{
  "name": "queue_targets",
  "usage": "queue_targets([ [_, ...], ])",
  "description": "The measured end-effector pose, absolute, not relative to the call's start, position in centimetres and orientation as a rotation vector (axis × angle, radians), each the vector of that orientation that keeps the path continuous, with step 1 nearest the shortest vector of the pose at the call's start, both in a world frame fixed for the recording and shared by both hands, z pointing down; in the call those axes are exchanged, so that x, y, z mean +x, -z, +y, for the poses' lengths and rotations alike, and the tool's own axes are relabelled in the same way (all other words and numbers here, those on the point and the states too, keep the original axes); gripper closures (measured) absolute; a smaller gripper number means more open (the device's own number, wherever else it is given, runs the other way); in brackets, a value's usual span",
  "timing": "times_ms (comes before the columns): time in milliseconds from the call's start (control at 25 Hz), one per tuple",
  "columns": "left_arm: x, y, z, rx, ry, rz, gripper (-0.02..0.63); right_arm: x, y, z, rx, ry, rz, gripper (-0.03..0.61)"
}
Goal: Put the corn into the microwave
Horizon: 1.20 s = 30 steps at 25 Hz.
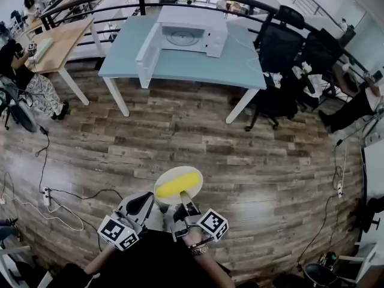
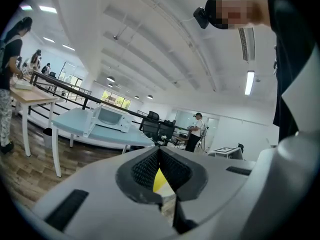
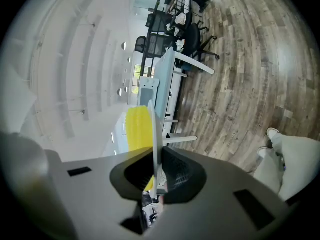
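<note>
A yellow corn cob (image 1: 177, 185) lies on a white plate (image 1: 161, 189) held low in front of me. My right gripper (image 1: 185, 195) is shut on the plate's near rim. In the right gripper view the plate (image 3: 152, 129) stands edge-on between the pads, with the corn (image 3: 137, 126) on its left face. My left gripper (image 1: 147, 200) hangs beside the plate, shut and holding nothing; its tips (image 2: 159, 156) meet in its own view. The white microwave (image 1: 186, 33), its door (image 1: 148, 56) swung open, sits far ahead on a light blue table (image 1: 180, 65).
Wood plank floor lies between me and the table. A wooden desk (image 1: 60, 41) with people stands at the left. Black office chairs (image 1: 282, 47) crowd the table's right side. Cables and a power strip (image 1: 47, 197) lie on the floor at the left.
</note>
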<state>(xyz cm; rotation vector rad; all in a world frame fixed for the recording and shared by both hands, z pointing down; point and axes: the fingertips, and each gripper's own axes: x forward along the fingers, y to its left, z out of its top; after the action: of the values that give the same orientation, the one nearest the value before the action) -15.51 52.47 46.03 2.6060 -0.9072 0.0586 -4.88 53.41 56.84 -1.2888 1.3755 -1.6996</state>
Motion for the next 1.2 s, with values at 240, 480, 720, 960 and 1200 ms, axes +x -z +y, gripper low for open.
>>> queue_targets([
  [240,-15.2,-45.4,52.2,2.629,-0.024,-0.937,0.611,-4.4,-56.5,53.0,-1.284,1.694,1.383,0.552],
  [480,-14.1,-44.8,52.9,2.633,0.007,-0.964,0.611,-2.7,-55.6,53.0,-1.288,1.655,1.395,0.552],
  [720,-13.9,-44.5,53.1,2.627,0.031,-0.991,0.611,-2.1,-55.6,53.1,-1.294,1.653,1.395,0.552],
  [960,-14.2,-44.8,51.9,2.618,0.038,-1.022,0.611,-1.9,-56.4,52.0,-1.309,1.664,1.385,0.552],
  [1200,-14.1,-45.0,49.4,2.624,0.051,-1.04,0.611,-1.8,-56.1,49.3,-1.319,1.646,1.408,0.552],
])
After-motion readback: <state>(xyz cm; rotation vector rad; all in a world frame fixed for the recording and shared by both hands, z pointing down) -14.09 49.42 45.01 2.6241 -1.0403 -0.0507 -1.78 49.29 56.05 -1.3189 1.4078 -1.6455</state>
